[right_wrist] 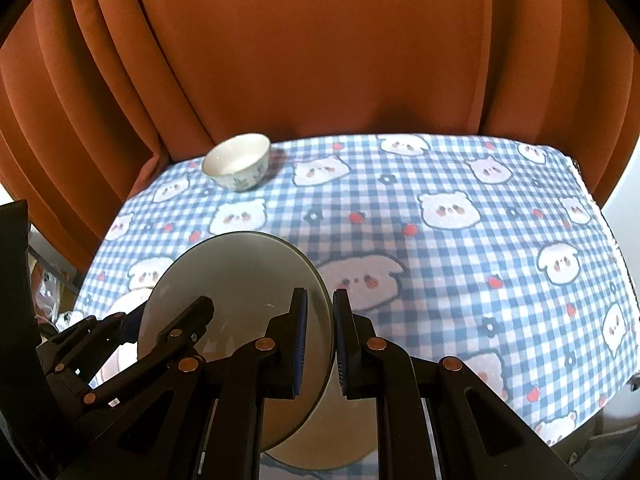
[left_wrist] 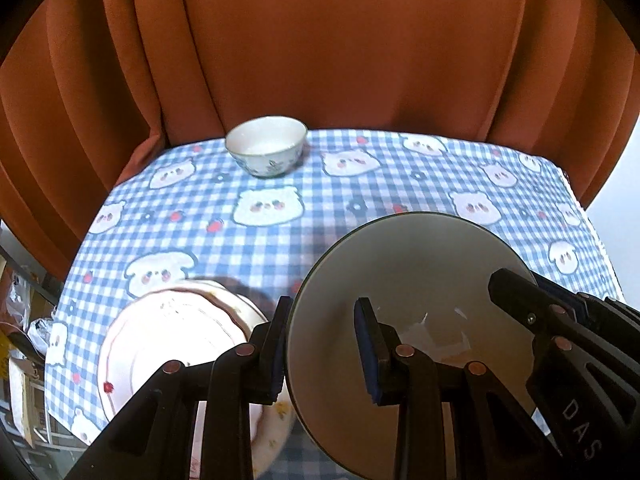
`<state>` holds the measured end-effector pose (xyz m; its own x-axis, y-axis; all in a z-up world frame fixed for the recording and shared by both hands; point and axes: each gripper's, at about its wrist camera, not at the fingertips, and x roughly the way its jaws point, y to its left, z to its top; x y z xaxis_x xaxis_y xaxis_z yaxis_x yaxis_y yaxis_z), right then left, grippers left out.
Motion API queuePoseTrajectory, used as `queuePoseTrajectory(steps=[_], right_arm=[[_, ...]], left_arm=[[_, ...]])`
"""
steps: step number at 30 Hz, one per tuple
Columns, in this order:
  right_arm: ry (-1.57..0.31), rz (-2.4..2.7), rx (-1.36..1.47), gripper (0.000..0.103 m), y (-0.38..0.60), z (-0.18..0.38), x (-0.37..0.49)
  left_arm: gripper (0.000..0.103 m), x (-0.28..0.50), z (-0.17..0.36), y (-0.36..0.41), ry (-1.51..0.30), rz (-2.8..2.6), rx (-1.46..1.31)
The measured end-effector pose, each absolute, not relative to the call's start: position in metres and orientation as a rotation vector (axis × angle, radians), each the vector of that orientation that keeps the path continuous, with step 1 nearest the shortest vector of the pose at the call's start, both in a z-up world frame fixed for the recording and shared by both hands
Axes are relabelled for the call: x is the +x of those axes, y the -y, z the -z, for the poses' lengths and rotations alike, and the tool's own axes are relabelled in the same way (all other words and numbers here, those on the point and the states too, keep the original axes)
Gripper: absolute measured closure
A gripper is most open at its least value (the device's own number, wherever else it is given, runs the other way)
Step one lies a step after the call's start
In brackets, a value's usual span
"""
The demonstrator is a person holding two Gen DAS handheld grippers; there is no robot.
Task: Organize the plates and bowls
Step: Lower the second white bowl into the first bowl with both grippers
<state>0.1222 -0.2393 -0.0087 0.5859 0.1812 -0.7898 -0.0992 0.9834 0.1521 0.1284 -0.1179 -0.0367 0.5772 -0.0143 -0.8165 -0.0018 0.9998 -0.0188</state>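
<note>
At the far left, near the front-left corner of the tabletop, which wears a blue-and-white checked cloth printed with bear faces, lies a pink-rimmed white plate; what it rests on cannot be made out. Just to its right the left tongs stand spread, their fingers straddling the left rim of a grey plate, one pad outside the rim and the other over the plate's face; no pinch shows. The grey plate is tilted, its far edge raised over the cloth, and it overlaps the pink-rimmed plate's right side. In the right wrist view the same grey plate sits low and left of centre, and the right tongs bracket its right rim with a narrow gap at each pad, so whether they truly clamp it I cannot tell. Beneath its near edge a pale dish peeks out. Far back, near the tabletop's rear edge, a small patterned bowl stands upright, well apart from the plates, before rust-orange curtains.
</note>
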Motion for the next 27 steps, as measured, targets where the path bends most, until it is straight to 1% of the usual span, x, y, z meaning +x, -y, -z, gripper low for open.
queuePoseTrajectory(steps=[12, 27], right_arm=[[-0.997, -0.136, 0.110, 0.087, 0.261, 0.032, 0.105], [-1.068, -0.139, 0.116, 0.087, 0.266, 0.060, 0.111]], left_arm=[[0.073, 0.116, 0.056, 0.141, -1.012, 0.048, 0.012], [0.073, 0.122, 0.081, 0.145, -1.101, 0.041, 0.008]])
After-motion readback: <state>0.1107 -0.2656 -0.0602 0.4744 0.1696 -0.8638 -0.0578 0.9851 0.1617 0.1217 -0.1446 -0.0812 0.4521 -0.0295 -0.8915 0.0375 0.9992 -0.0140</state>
